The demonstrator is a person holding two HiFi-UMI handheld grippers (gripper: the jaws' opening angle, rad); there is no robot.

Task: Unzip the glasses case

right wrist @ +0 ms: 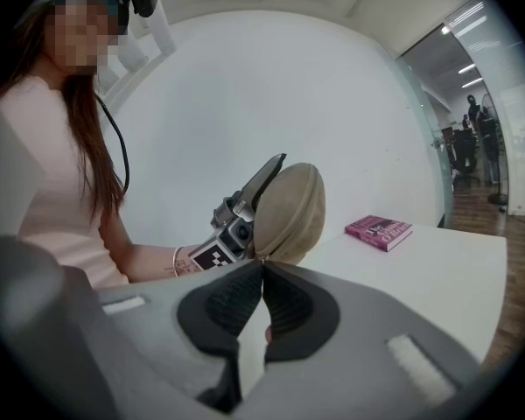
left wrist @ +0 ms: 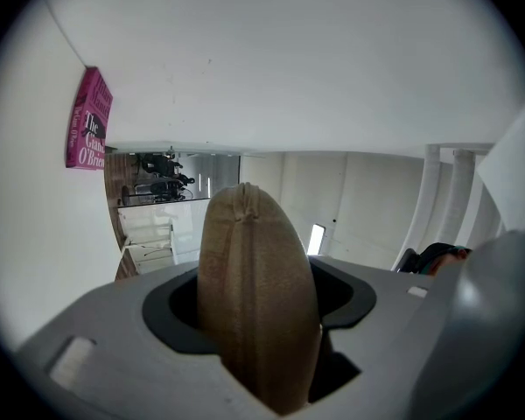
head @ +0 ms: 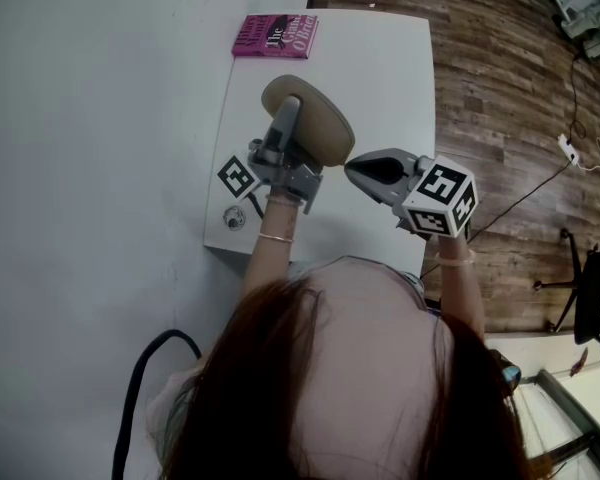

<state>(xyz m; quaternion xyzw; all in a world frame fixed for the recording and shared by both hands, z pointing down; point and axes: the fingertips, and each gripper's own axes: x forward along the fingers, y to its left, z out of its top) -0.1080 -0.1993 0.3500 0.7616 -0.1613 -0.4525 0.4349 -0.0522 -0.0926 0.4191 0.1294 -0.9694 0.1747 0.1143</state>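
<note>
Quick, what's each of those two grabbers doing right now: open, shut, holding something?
Left gripper: shut on the glasses case.
Right gripper: shut, tips at the case's edge.

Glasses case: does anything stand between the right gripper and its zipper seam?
Nothing visible does. The right gripper, jaws shut, has its tips right at the seam of the glasses case, which the left gripper clamps above the table. The pink book lies far behind.
</note>
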